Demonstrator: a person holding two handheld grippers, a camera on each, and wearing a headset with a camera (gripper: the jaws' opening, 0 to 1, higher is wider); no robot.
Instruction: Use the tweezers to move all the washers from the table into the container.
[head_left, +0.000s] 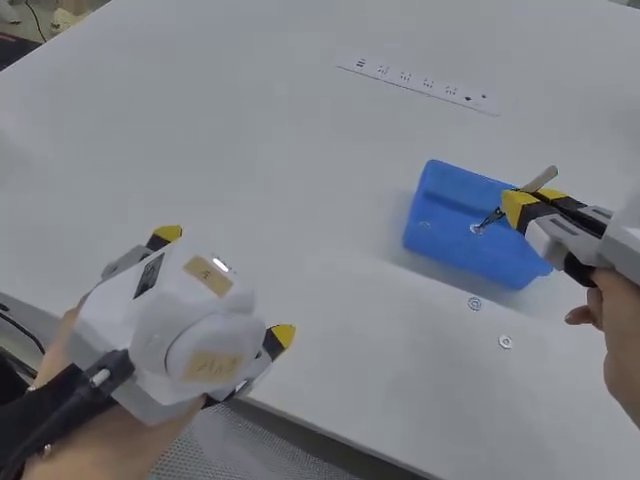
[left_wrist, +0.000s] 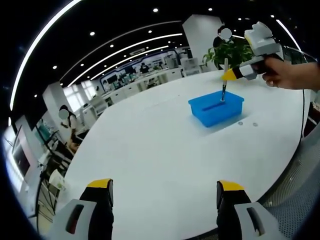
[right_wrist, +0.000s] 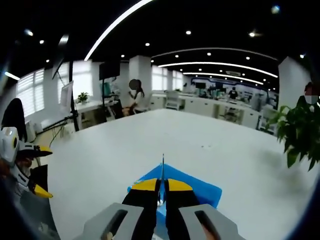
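The white table (head_left: 250, 150) carries everything. The blue container (head_left: 470, 258) sits on it over to your right, well apart from your left gripper (left_wrist: 165, 187), whose jaws stand wide with nothing between them. Your right gripper (right_wrist: 161, 186) is clamped on the tweezers (right_wrist: 162, 167), and their tips hang over the container's inside; I cannot tell whether they carry anything there. One washer (head_left: 474, 304) lies flat on the table near the container's near wall, and a second washer (head_left: 505, 342) lies beyond it, closer to you. These look thin, light, hard and likely to skid on the smooth top, so put one tip through the hole and the other over the outer edge, and pinch gently
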